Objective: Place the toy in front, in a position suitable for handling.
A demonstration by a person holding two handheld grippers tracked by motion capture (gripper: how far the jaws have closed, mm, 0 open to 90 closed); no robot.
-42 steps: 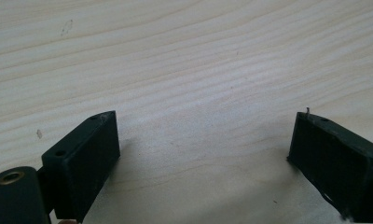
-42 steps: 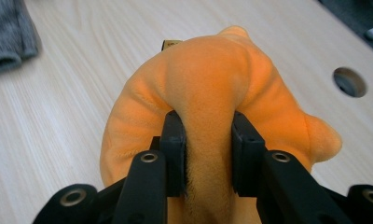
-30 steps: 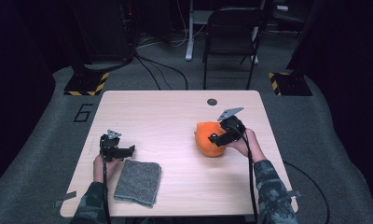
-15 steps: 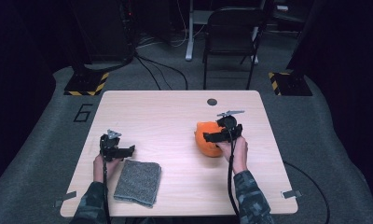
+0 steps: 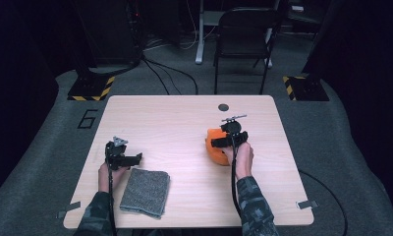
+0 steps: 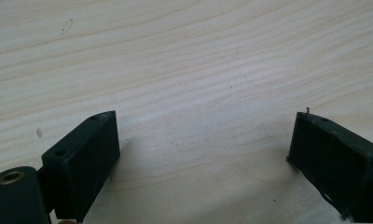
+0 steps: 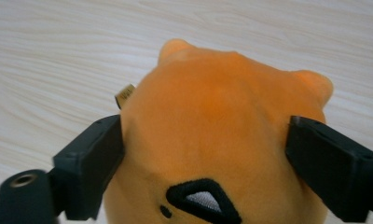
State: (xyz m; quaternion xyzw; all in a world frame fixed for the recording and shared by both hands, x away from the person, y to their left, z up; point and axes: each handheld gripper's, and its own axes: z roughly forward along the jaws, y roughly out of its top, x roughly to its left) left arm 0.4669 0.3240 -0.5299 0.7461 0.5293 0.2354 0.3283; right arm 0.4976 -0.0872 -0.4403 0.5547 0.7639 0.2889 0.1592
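An orange plush toy point(image 5: 213, 149) with small ears sits on the right half of the wooden table point(image 5: 175, 123). My right gripper point(image 5: 224, 142) comes down on it from above. In the right gripper view the plush point(image 7: 212, 116) lies between both black pads, which touch its sides; my right gripper point(image 7: 205, 135) has just been closing onto it. My left gripper point(image 5: 135, 158) rests low at the front left, just above a folded grey cloth point(image 5: 145, 191). In the left gripper view my left gripper point(image 6: 205, 135) stands open over bare wood.
A small dark disc point(image 5: 223, 106) lies near the table's far edge, behind the plush. A black chair point(image 5: 243, 39) stands beyond the table, and cables run across the floor. Bare wood spans the table's middle and far left.
My right hand has shifted left and slightly down, bringing its jaws over the orange plush. The left hand and the grey cloth have not moved.
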